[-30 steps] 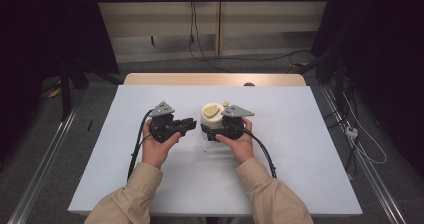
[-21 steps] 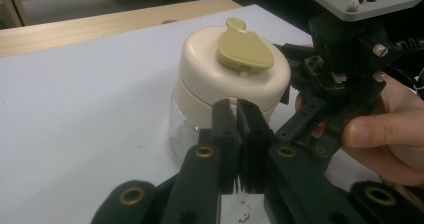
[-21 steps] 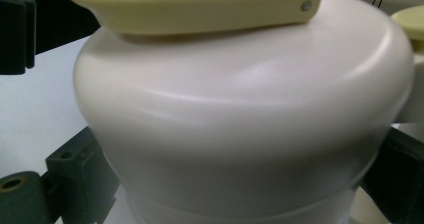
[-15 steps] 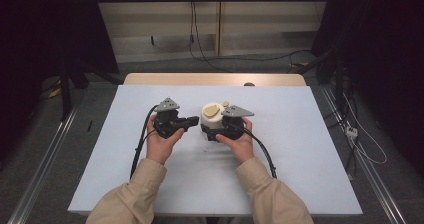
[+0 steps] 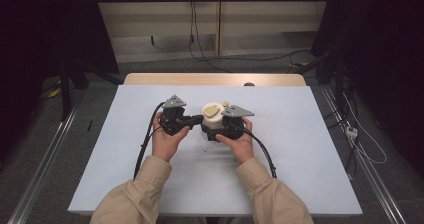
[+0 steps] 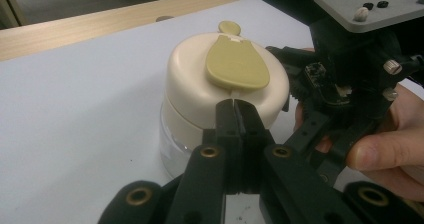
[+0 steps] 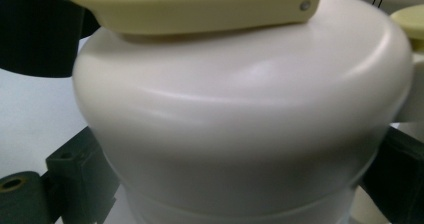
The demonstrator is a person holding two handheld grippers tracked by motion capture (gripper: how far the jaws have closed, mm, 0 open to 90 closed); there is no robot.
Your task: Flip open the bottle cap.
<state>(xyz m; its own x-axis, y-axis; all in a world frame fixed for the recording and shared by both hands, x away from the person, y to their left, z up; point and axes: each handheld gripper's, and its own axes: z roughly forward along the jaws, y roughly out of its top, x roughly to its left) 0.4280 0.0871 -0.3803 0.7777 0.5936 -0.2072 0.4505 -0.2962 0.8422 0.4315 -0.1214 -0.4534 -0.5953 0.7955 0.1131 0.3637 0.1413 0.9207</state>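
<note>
First, from the high view: looks down on a white table (image 5: 300,134) with a jar (image 5: 212,118) standing upright near its middle. Shows the right gripper (image 5: 214,130), carried in the right hand (image 5: 239,143), clasping that jar from the person's side, one jaw on each flank. Shows the left gripper (image 5: 198,119), carried in the left hand (image 5: 167,141), lying level just left of the jar, tips at the jar's cream lid (image 5: 212,111).

Next, from the left gripper view: finds the two black jaws pressed flat together, nothing between them, tips right at the near lower edge of the lid; cannot tell whether touching it or just short. Picks out a tan flap (image 6: 235,64) lying flat across the lid's top, and clear glass (image 6: 172,151) below the lid, resting on the table. Catches the right gripper beyond, at the right, jaws reaching round the jar, with fingers (image 6: 385,156) wrapped on its body.

Last, from the right gripper view: sits very close to the jar, with the lid swelling across the middle and the flap along the top edge. Has a black jaw low on each side, both hard against the jar's wall, so pinching the jar.
</note>
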